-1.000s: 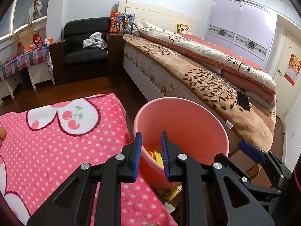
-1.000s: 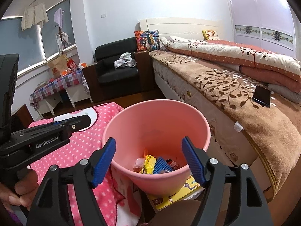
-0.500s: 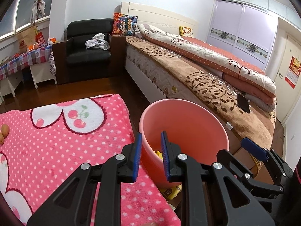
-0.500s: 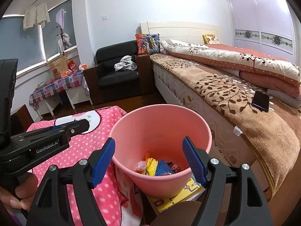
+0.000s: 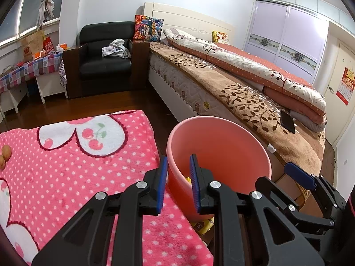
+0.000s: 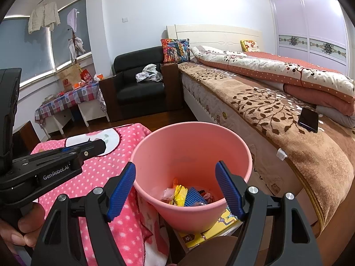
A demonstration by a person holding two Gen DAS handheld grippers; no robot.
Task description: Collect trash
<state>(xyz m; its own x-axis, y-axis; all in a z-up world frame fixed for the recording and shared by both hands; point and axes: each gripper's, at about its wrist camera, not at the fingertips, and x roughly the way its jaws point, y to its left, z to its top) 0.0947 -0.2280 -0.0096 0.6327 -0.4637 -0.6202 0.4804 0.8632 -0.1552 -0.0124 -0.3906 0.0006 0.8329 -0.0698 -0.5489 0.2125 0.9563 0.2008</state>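
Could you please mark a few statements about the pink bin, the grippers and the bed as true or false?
1. The pink bin is empty. False: wrappers lie at its bottom.
2. The right gripper is open, holding nothing. True.
3. A dark phone lies on the bed's brown blanket. True.
4. The left gripper holds a wrapper. False: nothing shows between its fingers.
5. The cloth beside the bin is plain blue. False: pink with white dots.
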